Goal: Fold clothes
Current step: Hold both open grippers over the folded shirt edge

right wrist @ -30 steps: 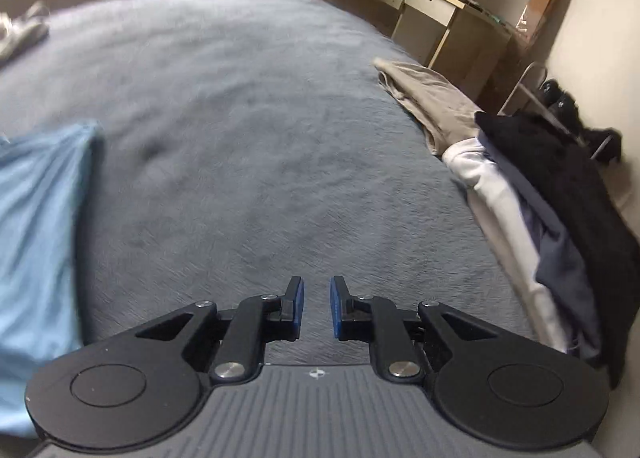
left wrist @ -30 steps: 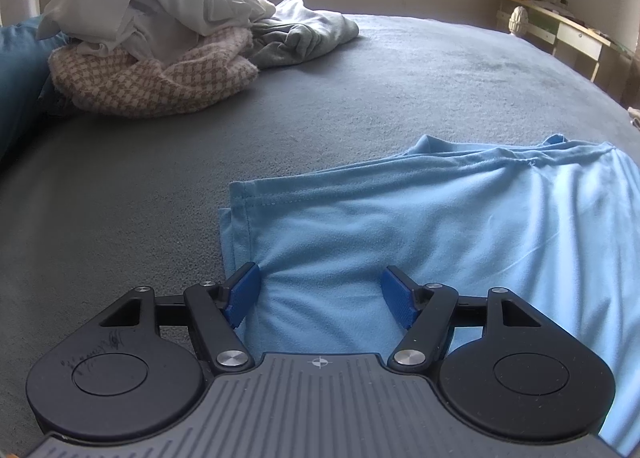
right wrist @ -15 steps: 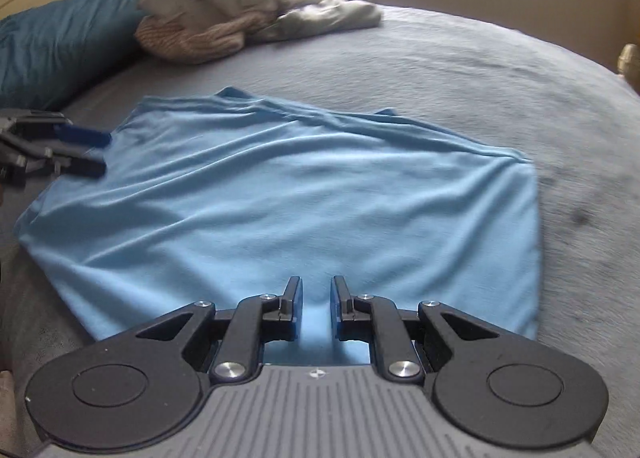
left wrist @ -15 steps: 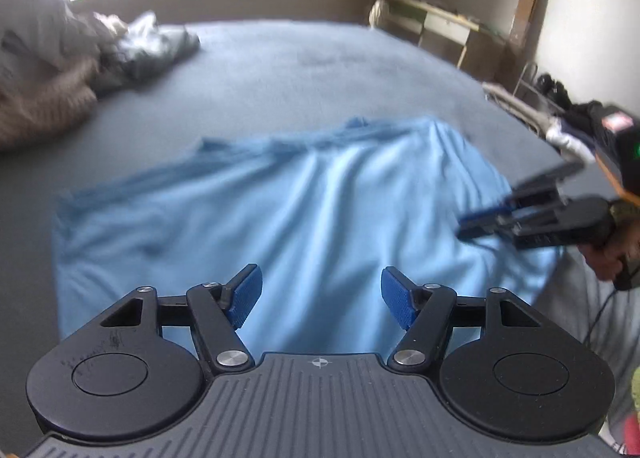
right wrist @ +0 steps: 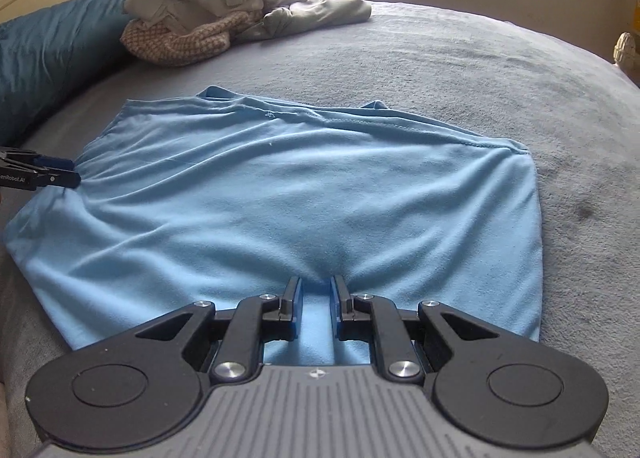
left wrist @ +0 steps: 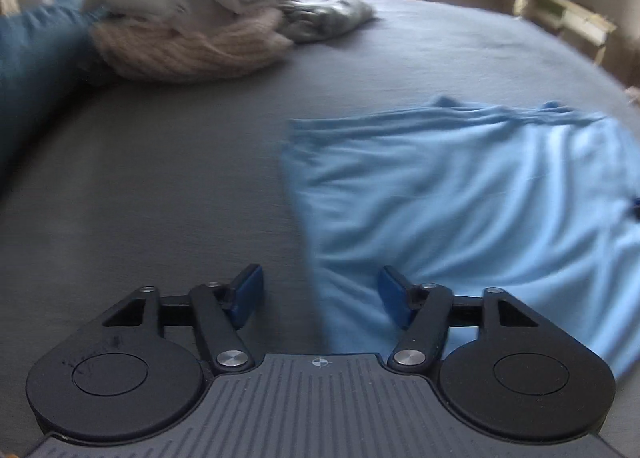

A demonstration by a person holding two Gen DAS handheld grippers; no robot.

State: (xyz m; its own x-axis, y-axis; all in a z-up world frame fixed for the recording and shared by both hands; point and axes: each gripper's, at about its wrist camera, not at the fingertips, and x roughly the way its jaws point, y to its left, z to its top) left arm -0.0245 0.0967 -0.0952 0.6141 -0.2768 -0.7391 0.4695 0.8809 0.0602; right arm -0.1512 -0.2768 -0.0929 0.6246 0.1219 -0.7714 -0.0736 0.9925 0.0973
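Blue shirt (right wrist: 304, 194) pinched in right claw (right wrist: 316, 290), left claw (left wrist: 318, 290) apart, both angled down.

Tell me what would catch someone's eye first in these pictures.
The light blue garment spread in the middle of the grey bed stands out first. Then the right gripper, its fingers pinching a ridge of that cloth at its near edge. Beyond, by the dark blue pillow, sits a heap of unfolded clothes.
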